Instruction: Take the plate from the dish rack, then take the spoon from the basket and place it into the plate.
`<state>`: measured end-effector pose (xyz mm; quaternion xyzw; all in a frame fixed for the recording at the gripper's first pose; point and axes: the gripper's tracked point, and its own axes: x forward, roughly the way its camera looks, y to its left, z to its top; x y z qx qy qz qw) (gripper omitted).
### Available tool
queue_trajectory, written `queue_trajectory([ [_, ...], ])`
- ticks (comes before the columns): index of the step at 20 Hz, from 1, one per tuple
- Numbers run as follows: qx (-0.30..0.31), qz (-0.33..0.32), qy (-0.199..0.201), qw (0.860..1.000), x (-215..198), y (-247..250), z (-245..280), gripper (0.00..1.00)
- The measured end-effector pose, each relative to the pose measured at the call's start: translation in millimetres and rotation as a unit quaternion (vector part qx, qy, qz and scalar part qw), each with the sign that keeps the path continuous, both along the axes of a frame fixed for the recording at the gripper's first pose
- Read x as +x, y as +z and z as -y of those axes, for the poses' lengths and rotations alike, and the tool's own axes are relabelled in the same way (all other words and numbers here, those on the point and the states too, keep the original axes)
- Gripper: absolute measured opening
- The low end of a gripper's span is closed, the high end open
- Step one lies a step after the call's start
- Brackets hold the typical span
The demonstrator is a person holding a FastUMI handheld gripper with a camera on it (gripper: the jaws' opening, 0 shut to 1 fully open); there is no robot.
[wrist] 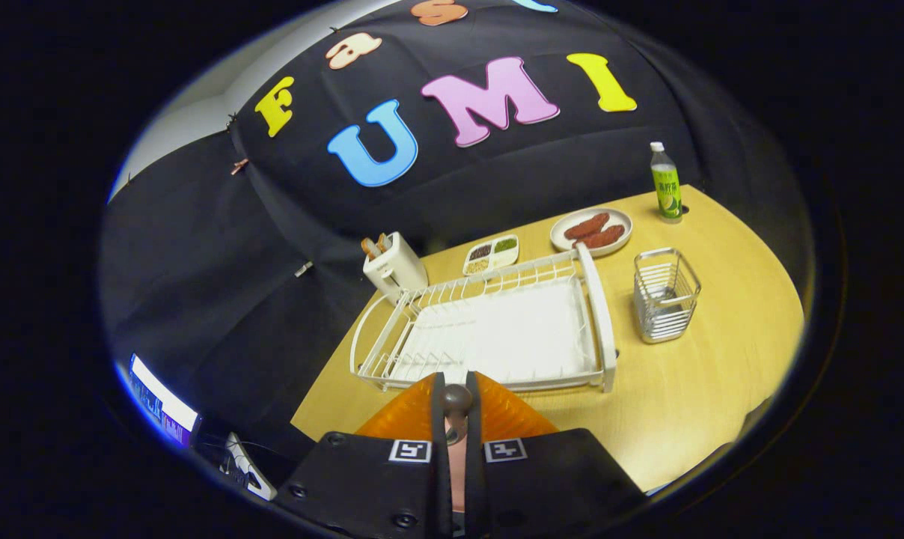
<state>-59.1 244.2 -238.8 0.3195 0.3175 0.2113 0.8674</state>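
**Spoon pinched over the orange plate: lower it, then let go**

The gripper (456, 389) has its fingers drawn narrow, with a slim pinkish handle ending in a dark rounded knob pinched between them. This is most likely the spoon (457, 449), though so little of it shows that I can't be sure which end is which. The plate (508, 415), orange and ribbed, lies directly under and just ahead of the fingertips. It sits on the table (684, 389) between the gripper and the near rail of the dish rack (497, 329).

Judging by this, the step in hand is setting the spoon down. To do it well:

- Bring the gripper low over the plate's middle before parting the fingers, so the spoon has no height to bounce or skid from.
- Tip the fingers so the spoon lies flat rather than landing on its end.
- Keep short of the rack's rail just beyond the plate.
- Open only enough to free the handle, then lift straight away.

The fingers and gripper body cover the plate's centre and near rim, so how well the spoon sits over the hollow is hard to judge. The spoon's lower part is buried between the fingers. The wire basket (665, 294), well beyond the fingers and off to the right past the rack, has something dim at its bottom that I cannot identify.
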Motion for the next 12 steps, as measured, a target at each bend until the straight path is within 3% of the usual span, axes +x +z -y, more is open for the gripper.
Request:
queue_trajectory([
  [6,0.025,-0.033,0.024,0.999,-17,-47,-51,0.11],
  [12,0.031,-0.03,0.03,0.999,-23,-65,-47,0.12],
])
